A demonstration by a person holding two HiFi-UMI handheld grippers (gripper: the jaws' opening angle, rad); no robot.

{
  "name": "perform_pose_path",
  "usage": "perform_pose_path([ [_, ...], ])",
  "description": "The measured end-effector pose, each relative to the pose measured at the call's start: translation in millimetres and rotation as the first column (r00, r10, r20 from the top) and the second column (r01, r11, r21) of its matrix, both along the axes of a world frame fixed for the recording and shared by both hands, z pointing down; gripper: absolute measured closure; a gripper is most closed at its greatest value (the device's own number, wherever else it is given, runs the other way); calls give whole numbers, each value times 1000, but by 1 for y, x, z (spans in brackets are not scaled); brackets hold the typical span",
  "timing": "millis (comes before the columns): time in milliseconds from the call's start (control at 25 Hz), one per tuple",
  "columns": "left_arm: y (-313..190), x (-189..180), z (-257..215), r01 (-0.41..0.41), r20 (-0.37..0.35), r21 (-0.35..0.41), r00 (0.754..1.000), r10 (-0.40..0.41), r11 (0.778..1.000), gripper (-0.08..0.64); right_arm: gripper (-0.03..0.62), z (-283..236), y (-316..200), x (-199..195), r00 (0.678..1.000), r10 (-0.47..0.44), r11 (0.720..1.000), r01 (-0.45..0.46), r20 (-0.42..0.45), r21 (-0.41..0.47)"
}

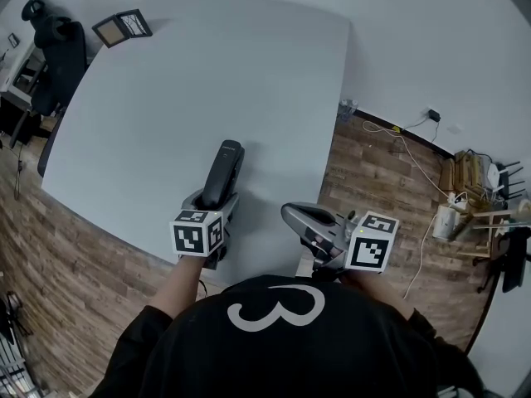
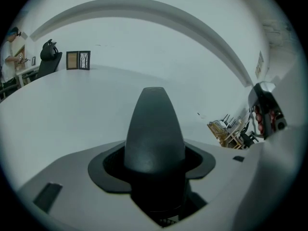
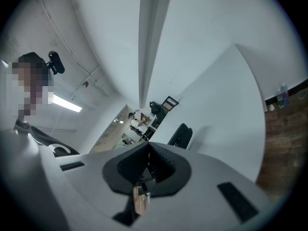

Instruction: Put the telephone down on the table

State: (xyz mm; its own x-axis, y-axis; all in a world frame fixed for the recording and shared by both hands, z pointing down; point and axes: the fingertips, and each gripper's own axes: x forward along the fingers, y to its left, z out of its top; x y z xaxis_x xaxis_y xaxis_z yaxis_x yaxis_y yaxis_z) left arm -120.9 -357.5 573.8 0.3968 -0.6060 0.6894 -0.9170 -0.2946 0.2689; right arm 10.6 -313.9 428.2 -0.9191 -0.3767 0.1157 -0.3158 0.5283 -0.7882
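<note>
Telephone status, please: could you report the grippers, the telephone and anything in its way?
Left gripper shut on telephone, over the table. Right gripper shut, empty. Picture frame at far corner, well clear.

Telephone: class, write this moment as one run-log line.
left gripper: shut on dark grey plastic telephone handset | right gripper: shut, empty | handset: over white table, contact unclear | step: not released

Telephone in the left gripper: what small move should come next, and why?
Probably lower the left gripper a little. Its fingers grip the telephone, which tilts down over the bare table and does not seem to rest on it yet.
</note>
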Motion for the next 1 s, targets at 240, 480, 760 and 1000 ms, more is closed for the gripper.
perform_pose_path([
  [240,-4,2,8,-15,43,-7,999,16,1000,270,583,1,0,-1,1000,-4,1000,4,-9,-2],
  [480,-6,2,14,-19,107,-22,994,21,1000,270,583,3,0,-2,1000,-1,1000,1,-13,-8],
  [760,-5,8,20,-45,270,0,962,44,999,270,583,7,0,-1,1000,9,1000,-10,-16,-25],
  [1000,-6,9,20,-46,274,-1,961,45,999,268,583,11,0,2,1000,16,999,-17,-22,-35],
])
